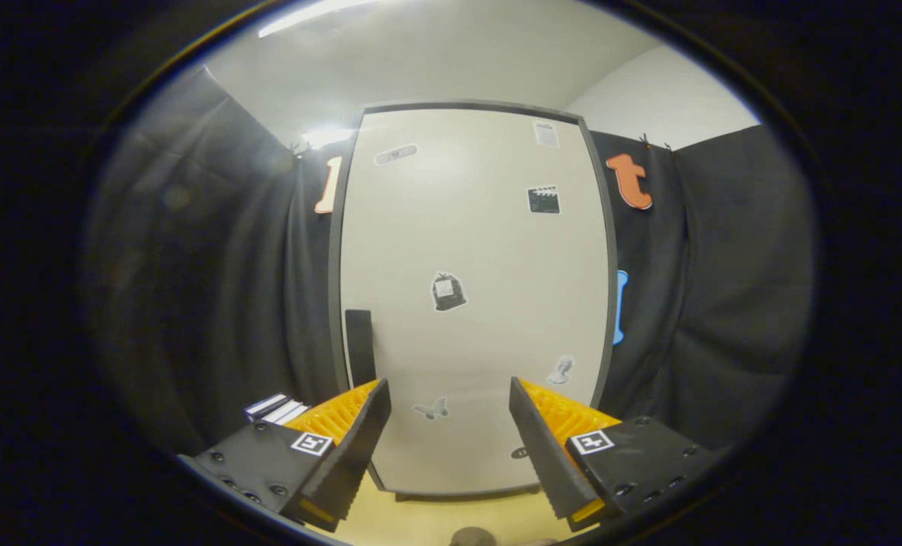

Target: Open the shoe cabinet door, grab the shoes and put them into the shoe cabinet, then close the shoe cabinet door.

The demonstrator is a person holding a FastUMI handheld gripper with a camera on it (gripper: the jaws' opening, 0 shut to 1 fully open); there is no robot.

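Gripper view puts the shoe cabinet door (470, 303) shut at mid-frame, its dark handle (359, 346) at lower left. The gripper (449, 425) is spread wide, holding nothing. Opening looks like the step in hand; next, close on that handle.

The gripper (449, 394) faces the shoe cabinet door (474, 303) head-on, its 2 fingers spread wide with nothing between them. The door is closed, a pale panel in a dark frame, dotted with small stickers (a clapperboard, a butterfly and a few others). A dark vertical handle (360, 346) sits near the door's left edge, just beyond the left finger. Black cloth hangs on both sides of the cabinet. Below the fingers lies a light wooden floor (421, 519).
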